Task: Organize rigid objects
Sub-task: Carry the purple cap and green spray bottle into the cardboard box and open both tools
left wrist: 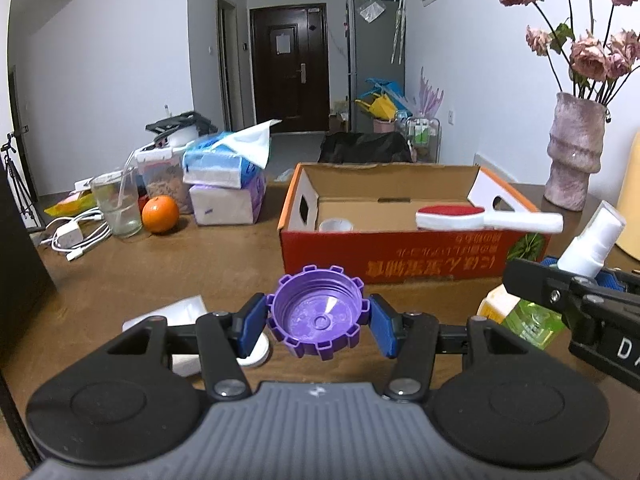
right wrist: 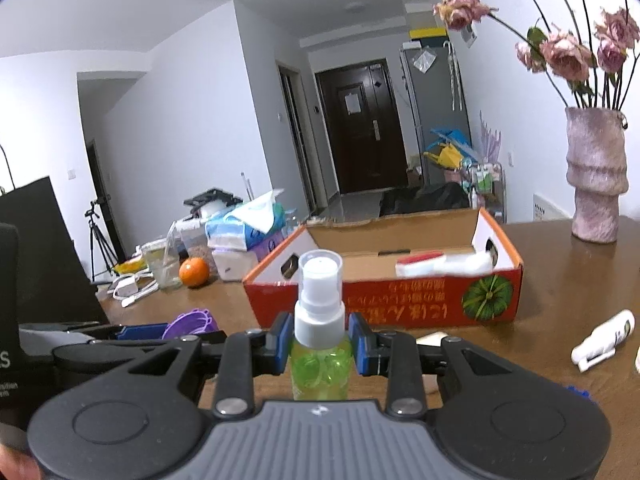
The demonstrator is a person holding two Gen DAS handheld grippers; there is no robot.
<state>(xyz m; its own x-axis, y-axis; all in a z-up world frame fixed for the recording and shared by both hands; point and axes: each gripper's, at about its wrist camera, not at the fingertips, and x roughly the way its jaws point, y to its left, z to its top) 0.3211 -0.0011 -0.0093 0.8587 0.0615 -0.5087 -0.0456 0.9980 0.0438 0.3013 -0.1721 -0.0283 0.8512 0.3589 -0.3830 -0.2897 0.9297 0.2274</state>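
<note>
Purple cap (left wrist: 318, 316) pinched in my left gripper (left wrist: 318, 322), green spray bottle (right wrist: 320, 344) in my right gripper (right wrist: 320, 344).
Both clear of the table; next I judge: carry them over the cardboard box (left wrist: 400, 248) rim and release inside.

Bare brown counter (left wrist: 160, 280) lies open between the two claws and the red cardboard box (left wrist: 400, 256), whose top stands open. Inside, a red-and-white brush (left wrist: 480, 218) lies across the right part and a white roll (left wrist: 335, 225) sits at the left, with bare floor between. Left of the box, tissue packs (left wrist: 228, 184), an orange (left wrist: 160, 214) and a glass (left wrist: 116, 204) crowd the far edge. A pink vase (right wrist: 596, 180) stands right, a white tube (right wrist: 604, 340) nearer.
</note>
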